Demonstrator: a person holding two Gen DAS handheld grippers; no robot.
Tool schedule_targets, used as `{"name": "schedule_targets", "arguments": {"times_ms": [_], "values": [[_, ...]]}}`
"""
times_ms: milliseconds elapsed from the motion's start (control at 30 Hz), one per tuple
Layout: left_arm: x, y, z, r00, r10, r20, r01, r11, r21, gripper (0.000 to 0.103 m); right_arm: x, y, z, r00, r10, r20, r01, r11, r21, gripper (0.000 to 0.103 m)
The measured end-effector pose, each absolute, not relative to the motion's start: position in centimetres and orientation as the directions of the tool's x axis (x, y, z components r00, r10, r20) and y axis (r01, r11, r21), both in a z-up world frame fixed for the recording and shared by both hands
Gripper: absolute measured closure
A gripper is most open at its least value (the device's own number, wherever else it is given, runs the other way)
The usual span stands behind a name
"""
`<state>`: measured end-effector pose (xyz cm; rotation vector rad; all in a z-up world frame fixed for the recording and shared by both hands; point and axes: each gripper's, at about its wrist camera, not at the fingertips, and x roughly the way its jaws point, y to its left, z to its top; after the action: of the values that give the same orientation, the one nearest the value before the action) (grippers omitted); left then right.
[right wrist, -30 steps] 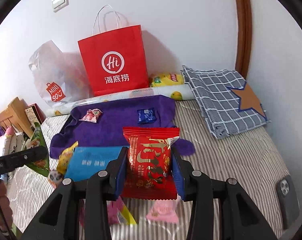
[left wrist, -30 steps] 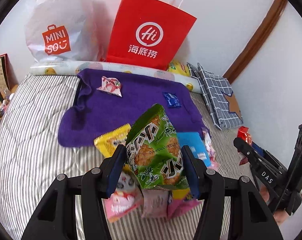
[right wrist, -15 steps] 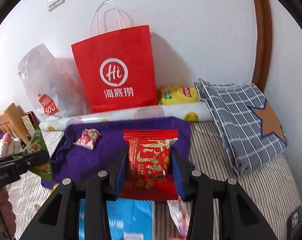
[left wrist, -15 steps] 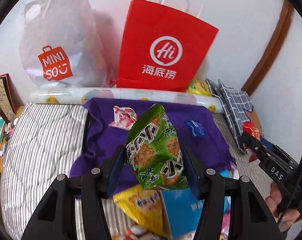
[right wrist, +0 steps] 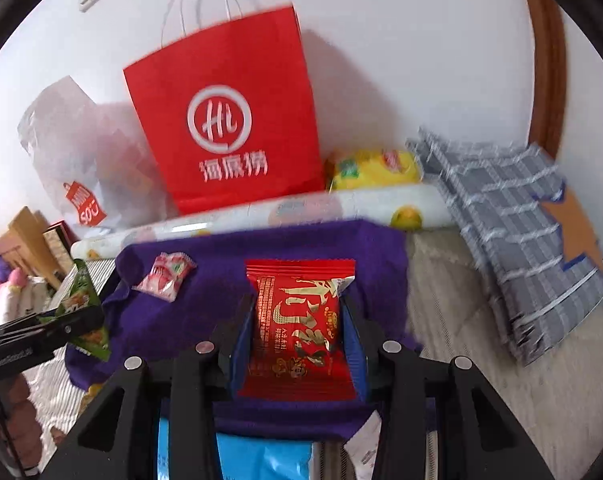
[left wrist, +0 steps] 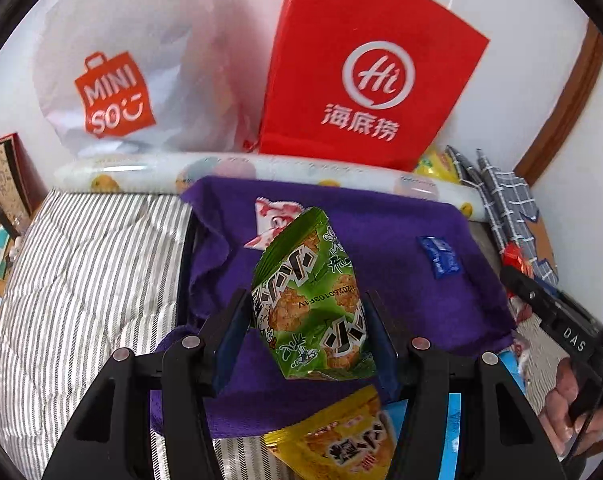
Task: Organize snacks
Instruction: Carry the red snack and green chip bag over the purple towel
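Note:
My left gripper [left wrist: 307,316] is shut on a green snack packet [left wrist: 309,300] and holds it above the purple cloth [left wrist: 401,264]. My right gripper [right wrist: 299,324] is shut on a red snack packet [right wrist: 297,320], also above the purple cloth [right wrist: 221,256]. A pink-white snack [left wrist: 271,220] and a small blue packet [left wrist: 439,256] lie on the cloth. The pink-white snack also shows in the right wrist view [right wrist: 165,276]. The left gripper with its green packet shows at the left of the right wrist view [right wrist: 81,308].
A red paper bag [left wrist: 365,76] and a white MINISO bag [left wrist: 117,80] stand against the wall behind a rolled mat [left wrist: 261,168]. A yellow packet [left wrist: 341,440] and a blue packet [right wrist: 261,460] lie near me. A checked cloth [right wrist: 513,264] lies at the right.
Both grippers have moved forward toward the bags, carrying their packets over the purple cloth. The loose snack pile has dropped below and behind them.

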<state>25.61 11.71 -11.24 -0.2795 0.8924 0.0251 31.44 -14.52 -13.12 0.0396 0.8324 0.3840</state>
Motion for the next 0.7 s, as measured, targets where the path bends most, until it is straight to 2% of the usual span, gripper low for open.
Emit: {"name": "schedule_targets", "arguments": {"times_ms": [167, 700], "values": [[25.4, 11.7, -11.6, 0.621, -0.061, -0.781, -0.153, 0.968, -0.197, 0.047, 31.1, -14.0, -14.1, 0.634, 0.259, -0.729, -0.291, 0.953, 0.085, 0.064], [25.5, 11.0, -12.9, 0.553, -0.038, -0.833, -0.185, 0.968, -0.167, 0.046, 31.4, -13.5, -15.2, 0.558, 0.307, -0.771, -0.313, 0.938, 0.147, 0.064]]}}
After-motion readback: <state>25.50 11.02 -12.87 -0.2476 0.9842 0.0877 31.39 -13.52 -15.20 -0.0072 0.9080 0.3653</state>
